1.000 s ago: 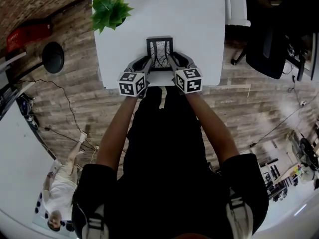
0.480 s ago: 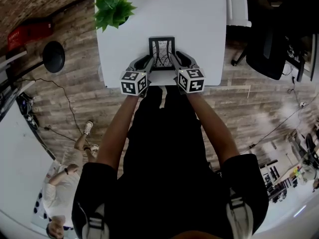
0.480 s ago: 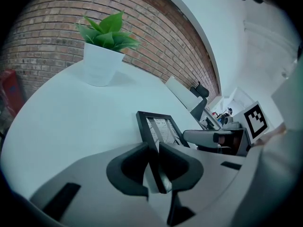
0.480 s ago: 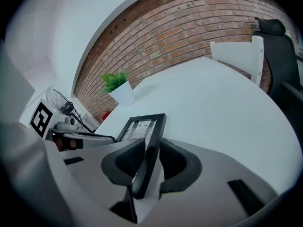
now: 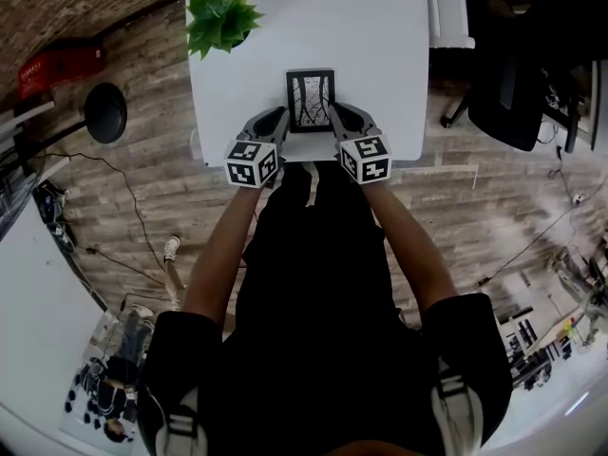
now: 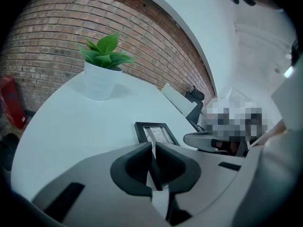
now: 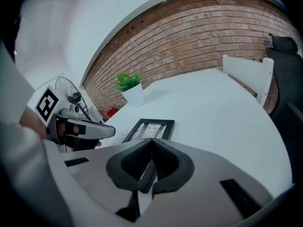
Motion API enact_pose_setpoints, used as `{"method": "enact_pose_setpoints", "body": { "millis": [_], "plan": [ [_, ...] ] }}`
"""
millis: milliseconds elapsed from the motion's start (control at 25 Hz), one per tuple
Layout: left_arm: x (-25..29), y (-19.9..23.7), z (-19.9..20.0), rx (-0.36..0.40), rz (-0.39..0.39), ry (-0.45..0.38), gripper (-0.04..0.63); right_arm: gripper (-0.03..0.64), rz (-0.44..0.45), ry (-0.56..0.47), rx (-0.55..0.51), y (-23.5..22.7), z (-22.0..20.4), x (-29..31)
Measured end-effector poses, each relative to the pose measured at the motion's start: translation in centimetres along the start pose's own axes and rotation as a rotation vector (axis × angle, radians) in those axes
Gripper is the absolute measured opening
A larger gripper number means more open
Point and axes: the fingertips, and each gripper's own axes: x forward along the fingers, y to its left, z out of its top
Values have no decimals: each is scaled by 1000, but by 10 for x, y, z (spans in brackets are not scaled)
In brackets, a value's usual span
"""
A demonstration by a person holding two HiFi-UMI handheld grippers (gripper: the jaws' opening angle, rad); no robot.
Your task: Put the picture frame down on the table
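While the white desk [image 5: 380, 46] carries a potted plant [image 5: 220, 19] at its far left, the picture frame [image 5: 310, 101] lies face up by its near edge, the left tongs [image 5: 282, 114] clamped on its left side, the right tongs [image 5: 338, 112] on its right.

— How were the arms held?
— The left forearm [image 5: 223, 255] and right forearm [image 5: 404, 245] reached straight ahead, side by side.
— And the grippers?
— The left gripper [image 5: 282, 114] and right gripper [image 5: 334, 109] angled slightly inward, tips level and near each other. Each one's jaws were pressed together, tip to tip.
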Motion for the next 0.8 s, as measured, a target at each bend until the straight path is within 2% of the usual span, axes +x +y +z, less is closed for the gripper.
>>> {"method": "enact_pose_setpoints", "body": {
  "millis": [520,800],
  "plan": [
    [-35,-22,-6,57,-40,-22,21,-3,-33,-2,-36,15,-12,-29],
    [-55,-39,-13,102,-64,-27,21,-3,-40,-18,-98,35,-17,-51]
  ]
}}
